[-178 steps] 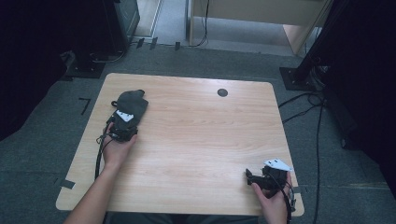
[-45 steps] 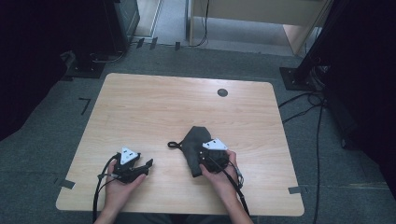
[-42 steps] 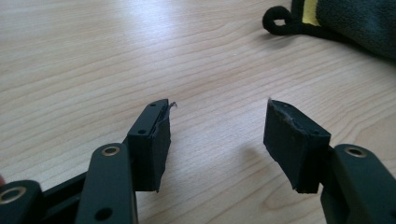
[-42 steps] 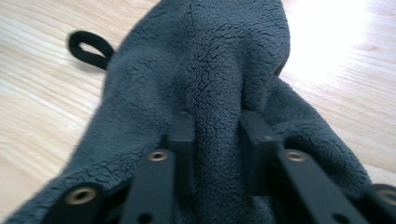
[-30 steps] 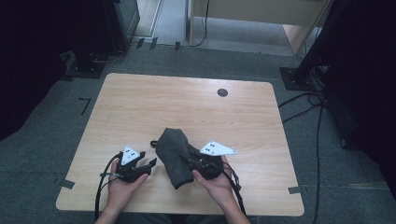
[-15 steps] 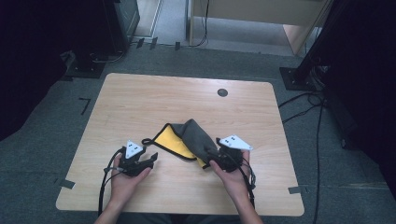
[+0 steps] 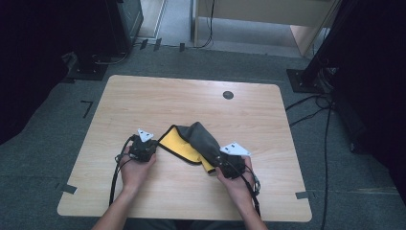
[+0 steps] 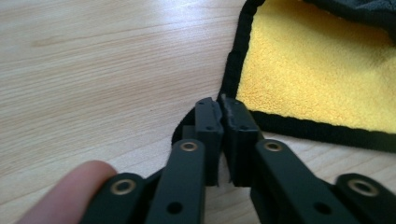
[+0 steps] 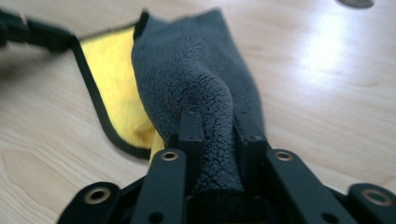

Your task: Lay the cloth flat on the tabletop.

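Near the front of the table (image 7: 143,100), both grippers clamp the grey-and-yellow cloth (image 7: 191,143), the left gripper (image 8: 221,116) on its black hem, the right gripper (image 9: 219,126) on bunched grey pile, seemingly to spread it flat.

A pale wooden surface (image 7: 143,105) is standing on grey floor (image 7: 57,115). A grey-and-yellow cloth (image 7: 191,143) is lying partly unfolded near its front edge. A small dark round disc (image 7: 228,95) is sitting toward the far edge.

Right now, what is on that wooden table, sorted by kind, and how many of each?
Handheld grippers: 2, the left gripper and the right gripper.
Cloths: 1, a grey and yellow microfibre cloth.
Dark round table inserts: 1.
Total: 4.
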{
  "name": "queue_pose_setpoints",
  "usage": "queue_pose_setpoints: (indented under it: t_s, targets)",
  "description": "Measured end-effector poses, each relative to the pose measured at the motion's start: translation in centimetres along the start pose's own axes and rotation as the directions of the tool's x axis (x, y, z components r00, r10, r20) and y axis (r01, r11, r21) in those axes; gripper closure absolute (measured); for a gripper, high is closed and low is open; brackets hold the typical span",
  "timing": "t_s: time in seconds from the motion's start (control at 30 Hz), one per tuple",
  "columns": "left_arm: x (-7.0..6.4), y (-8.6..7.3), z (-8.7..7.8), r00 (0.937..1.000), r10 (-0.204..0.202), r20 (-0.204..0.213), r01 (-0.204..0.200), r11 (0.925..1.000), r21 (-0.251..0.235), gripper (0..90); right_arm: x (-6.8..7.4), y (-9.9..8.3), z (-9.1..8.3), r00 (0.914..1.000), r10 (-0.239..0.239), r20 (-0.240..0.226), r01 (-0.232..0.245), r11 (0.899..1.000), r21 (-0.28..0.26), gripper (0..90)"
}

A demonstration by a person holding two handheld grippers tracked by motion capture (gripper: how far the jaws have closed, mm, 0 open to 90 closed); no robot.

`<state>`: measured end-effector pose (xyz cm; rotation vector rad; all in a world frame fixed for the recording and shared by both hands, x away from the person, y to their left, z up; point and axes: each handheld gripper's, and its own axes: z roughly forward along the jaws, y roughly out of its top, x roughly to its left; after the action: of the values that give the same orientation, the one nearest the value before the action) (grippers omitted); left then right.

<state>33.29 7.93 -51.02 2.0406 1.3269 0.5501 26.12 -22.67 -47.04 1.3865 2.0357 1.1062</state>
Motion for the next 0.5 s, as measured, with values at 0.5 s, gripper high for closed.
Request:
queue_pose_setpoints:
  t_s: [0.5]
  targets:
    - [3.2,-0.3,-10.4,0.9915,0.008,0.130,0.017,0.9807,-0.195,89.0,-3.1,1.9,-8.4,0.9594,0.193,-0.206,-0.225,0.963,-0.147,73.5]
